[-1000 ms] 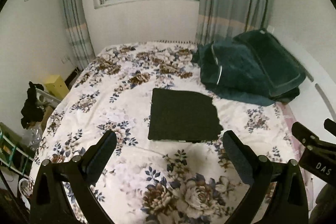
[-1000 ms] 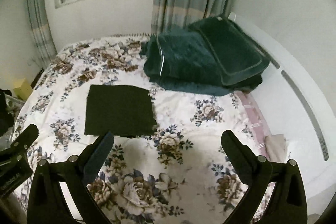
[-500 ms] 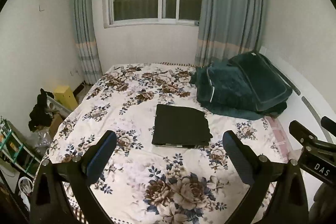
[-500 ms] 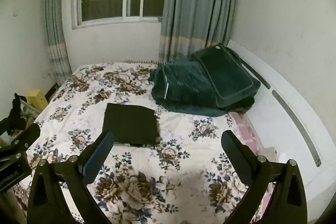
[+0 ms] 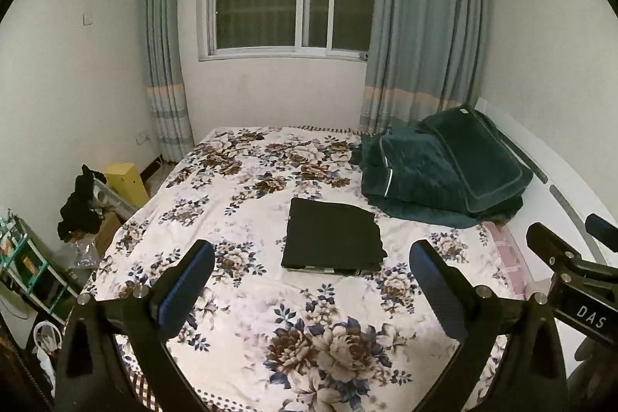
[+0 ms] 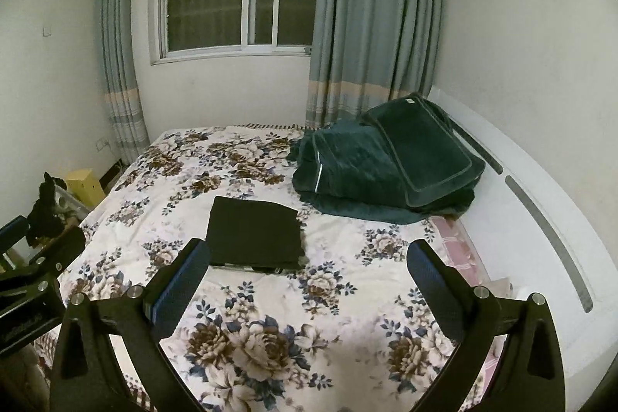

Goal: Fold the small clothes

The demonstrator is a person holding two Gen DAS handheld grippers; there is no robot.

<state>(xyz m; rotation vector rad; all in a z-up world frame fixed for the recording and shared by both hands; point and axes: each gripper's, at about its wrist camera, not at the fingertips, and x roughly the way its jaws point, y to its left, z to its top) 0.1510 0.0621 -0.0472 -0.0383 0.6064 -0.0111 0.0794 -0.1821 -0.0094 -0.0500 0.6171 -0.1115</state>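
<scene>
With the dark garment (image 5: 333,236) lying squarely folded mid-bed (image 5: 239,354), left gripper (image 5: 311,290) and right gripper (image 6: 307,286) are hovering wide open, holding nothing; folding looks finished, next likely fetching another piece.

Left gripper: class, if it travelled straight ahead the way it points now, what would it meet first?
Probably the floral bedspread, near the folded black garment. The left gripper is open, empty and angled down toward the bed, with nothing between. Depth is unclear, so the garment itself may come first.

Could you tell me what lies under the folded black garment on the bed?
The folded black garment rests on the floral bedsheet; a pale striped edge shows beneath its near side. Anything else is covered.
</scene>
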